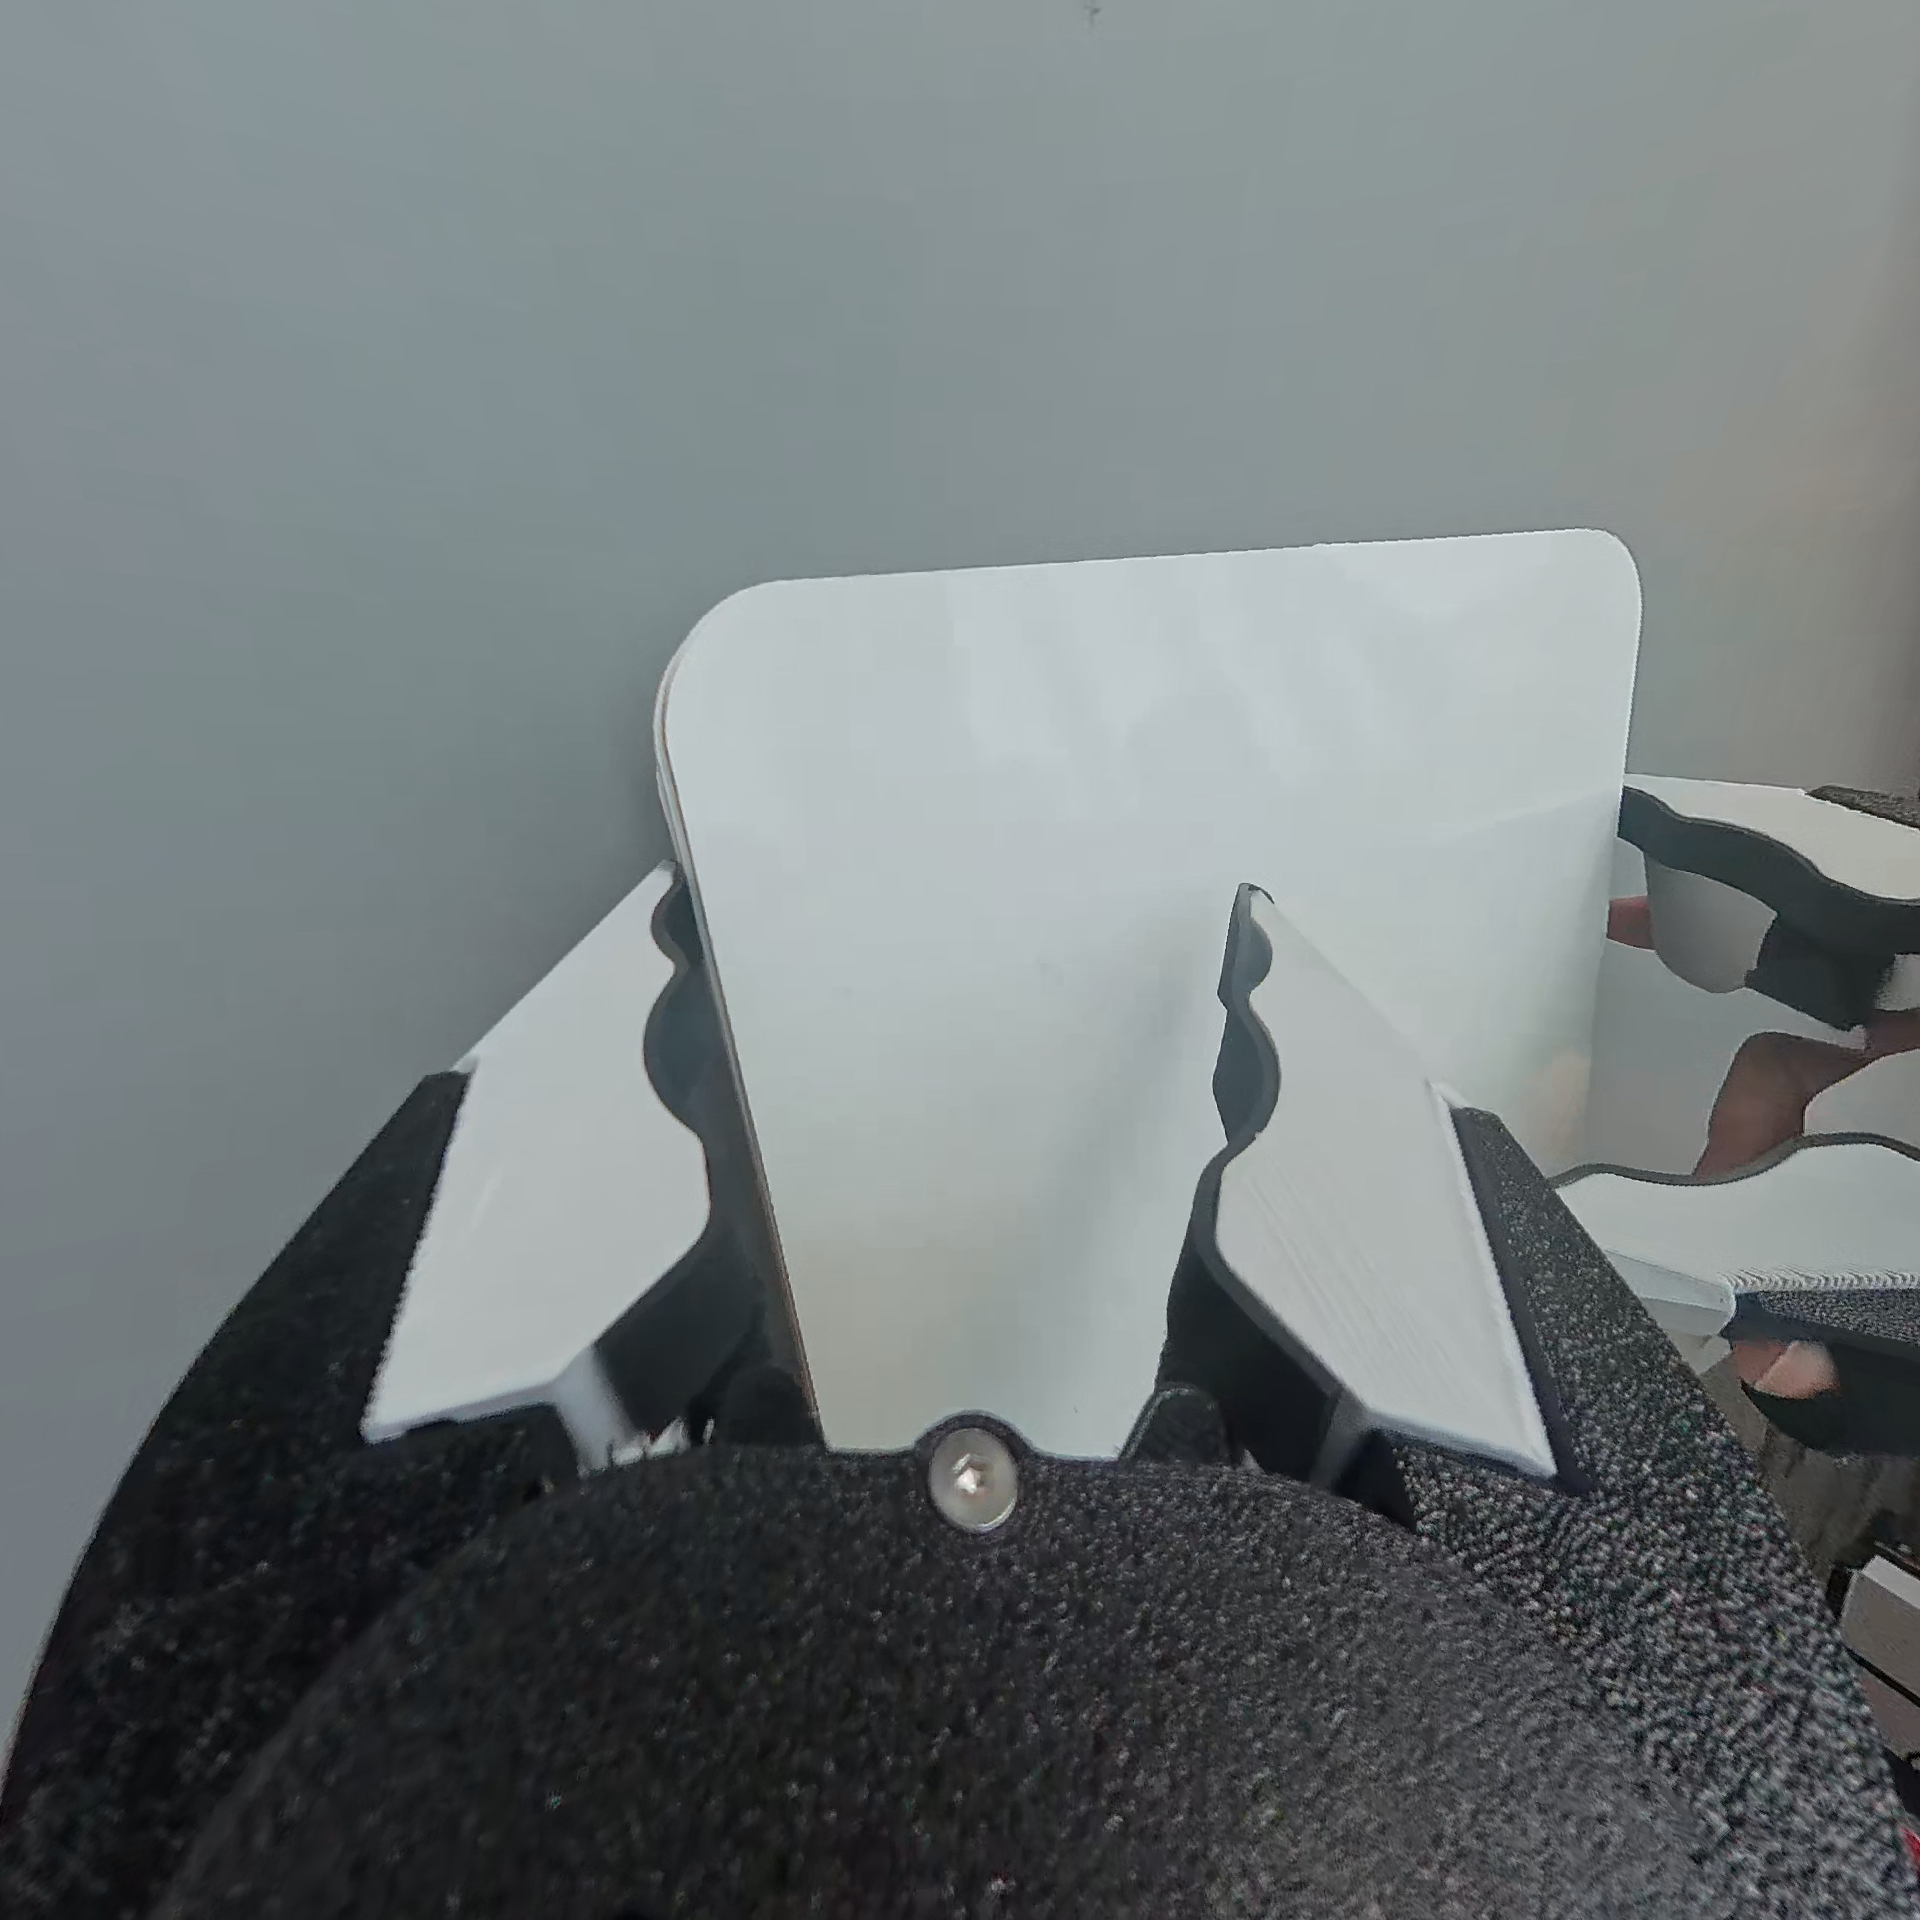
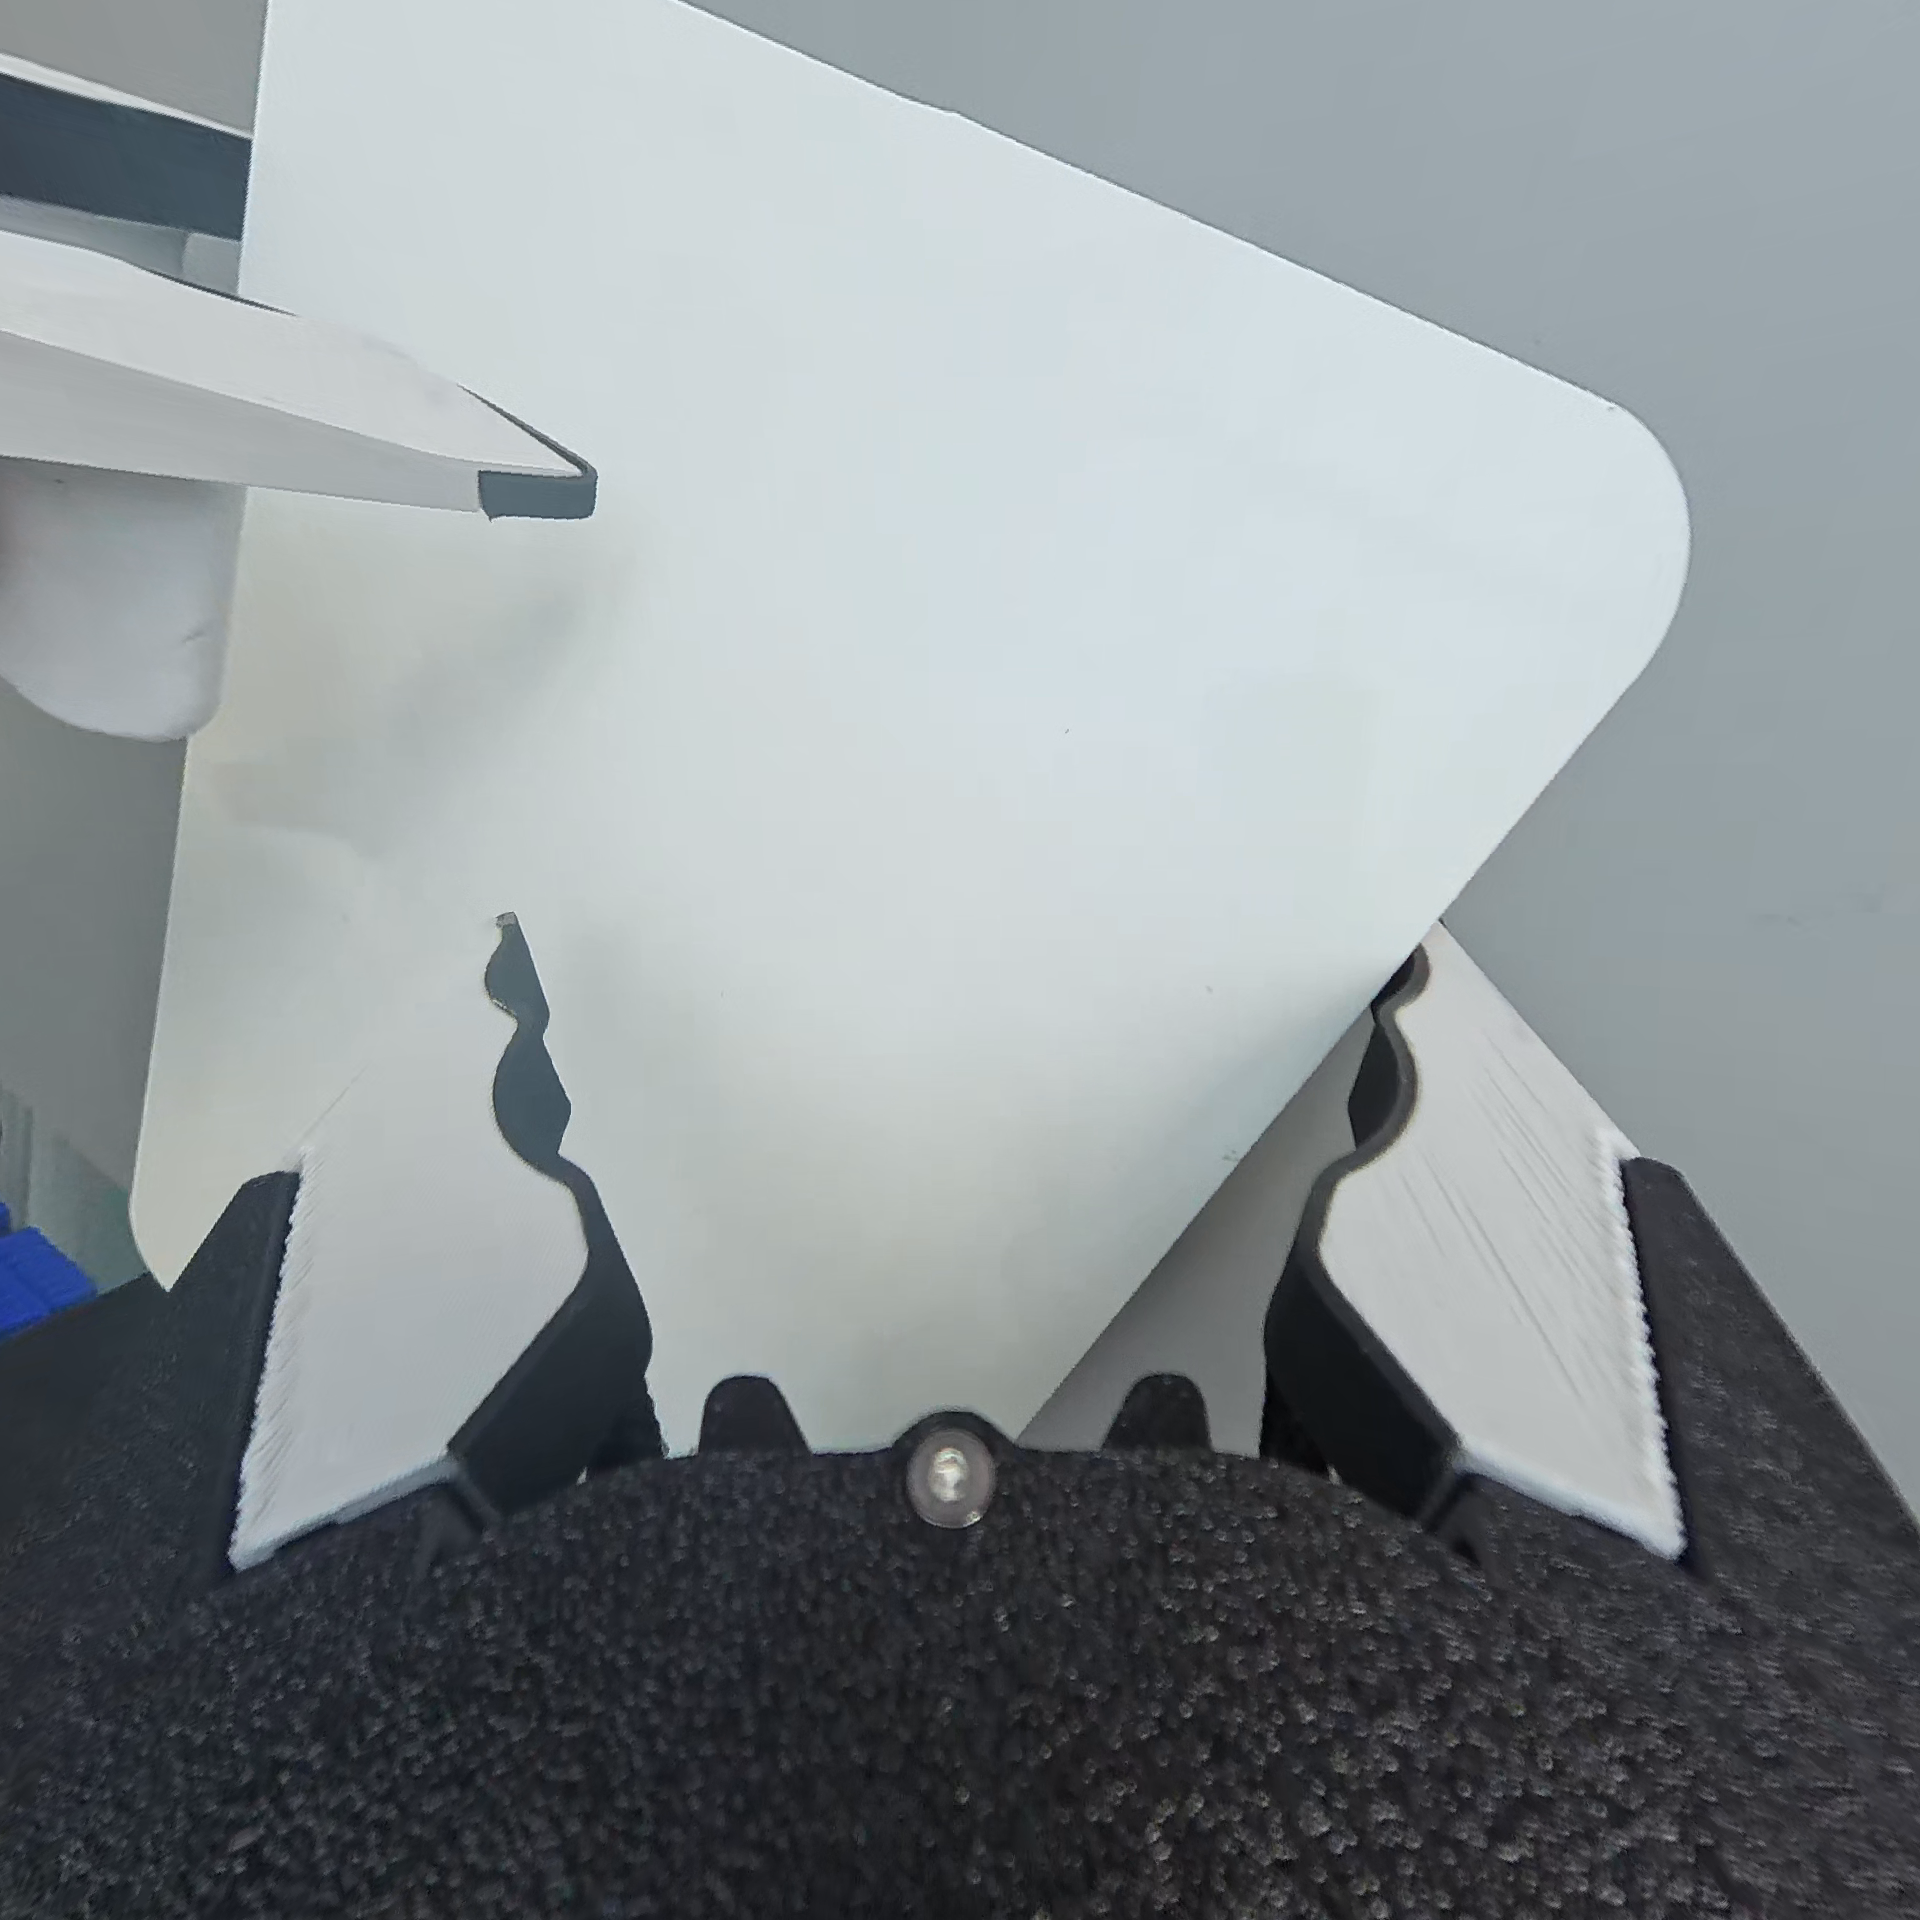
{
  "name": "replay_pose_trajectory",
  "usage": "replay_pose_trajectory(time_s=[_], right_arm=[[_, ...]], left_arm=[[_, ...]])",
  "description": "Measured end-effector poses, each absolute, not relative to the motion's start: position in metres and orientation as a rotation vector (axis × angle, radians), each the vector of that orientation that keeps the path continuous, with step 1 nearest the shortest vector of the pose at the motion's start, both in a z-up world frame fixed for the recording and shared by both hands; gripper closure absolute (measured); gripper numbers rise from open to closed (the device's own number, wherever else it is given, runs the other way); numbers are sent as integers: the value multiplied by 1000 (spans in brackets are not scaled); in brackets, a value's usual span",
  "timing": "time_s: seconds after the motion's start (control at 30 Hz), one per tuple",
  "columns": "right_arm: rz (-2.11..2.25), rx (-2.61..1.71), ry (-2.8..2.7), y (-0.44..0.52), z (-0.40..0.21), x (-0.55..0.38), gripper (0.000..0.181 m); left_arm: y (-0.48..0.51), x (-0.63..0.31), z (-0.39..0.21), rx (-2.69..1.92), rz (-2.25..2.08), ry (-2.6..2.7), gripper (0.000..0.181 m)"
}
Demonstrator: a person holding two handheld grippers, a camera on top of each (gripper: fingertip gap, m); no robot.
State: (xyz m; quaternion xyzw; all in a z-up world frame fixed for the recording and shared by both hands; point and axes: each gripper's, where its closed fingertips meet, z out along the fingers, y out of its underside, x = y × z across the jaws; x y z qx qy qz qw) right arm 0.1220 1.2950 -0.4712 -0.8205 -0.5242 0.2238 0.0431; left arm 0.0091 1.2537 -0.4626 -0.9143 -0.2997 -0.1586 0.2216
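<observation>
writing: none showing | count: one white board, two grippers | left gripper: jaws standing wide, board edge lying against the left finger, grip impossible to tell | right gripper: spread wide, board passing between the fingers, grip unclear | board: standing upright before a grey wall

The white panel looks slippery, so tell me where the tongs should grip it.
Grip the white panel on a straight edge, clear of its rounded corners. It is a thin flat sheet, so come in edge-on, one finger on each face. The left tongs stand open astride it.
</observation>
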Motion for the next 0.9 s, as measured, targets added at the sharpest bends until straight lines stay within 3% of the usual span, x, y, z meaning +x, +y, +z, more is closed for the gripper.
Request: replay_pose_trajectory(time_s=[0.27, 0.37, 0.6, 0.77, 0.9], right_arm=[[615, -2493, -1679, 1293, -475, 124, 25], [633, -2503, -1638, 1298, -473, 125, 35], [751, -2364, -1537, 1310, -447, 153, 36], [761, -2134, -1517, 1296, -404, 187, 51], [728, -1863, -1560, 1272, -361, 197, 79]], left_arm=[[1255, 8, -463, -2524, -408, -867, 81], [1253, 5, -463, -2500, -422, -845, 86], [1217, -2, -411, -2295, -303, -731, 86], [1147, 10, -372, -2177, -69, -769, 108], [1073, 12, -332, -1988, 93, -924, 127]])
